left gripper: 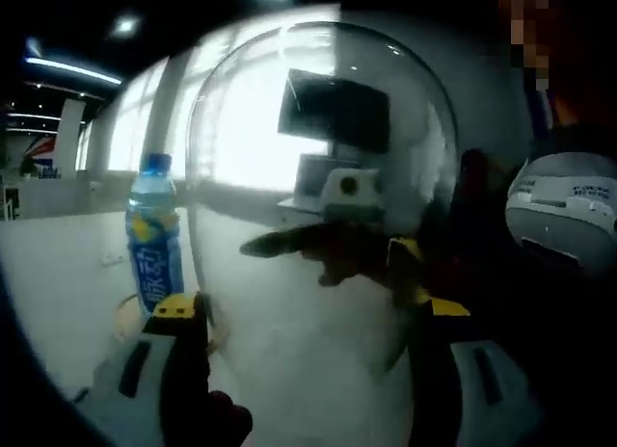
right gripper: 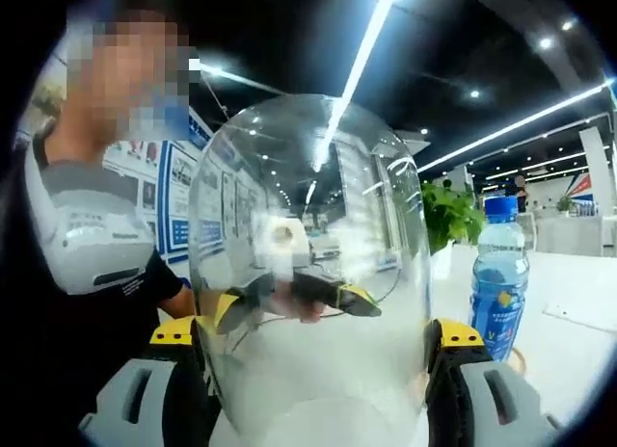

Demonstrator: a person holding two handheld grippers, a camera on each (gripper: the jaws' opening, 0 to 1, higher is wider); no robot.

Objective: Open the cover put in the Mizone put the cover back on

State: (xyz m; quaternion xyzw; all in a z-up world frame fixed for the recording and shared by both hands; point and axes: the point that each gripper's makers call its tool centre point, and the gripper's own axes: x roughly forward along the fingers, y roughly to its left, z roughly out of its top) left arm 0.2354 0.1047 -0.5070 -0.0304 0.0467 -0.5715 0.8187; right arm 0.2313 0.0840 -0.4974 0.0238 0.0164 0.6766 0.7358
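Left hand-held gripper [left gripper: 308, 317]: jaws stand either side of the clear dome-shaped plastic cover [left gripper: 323, 206], closed against its walls. Right hand-held gripper [right gripper: 328, 346]: jaws likewise clamp the same cover [right gripper: 313, 274] from the opposite side; each gripper shows through the clear wall in the other's view. Cover is upright between the two grippers; whether its rim touches the white worktop [left gripper: 58, 274] I cannot tell. Blue Mizone bottle with blue cap [left gripper: 154, 240] stands upright on the worktop just beside the cover, outside it [right gripper: 499, 278]. A person in a black and grey shirt [right gripper: 92, 254] stands behind.
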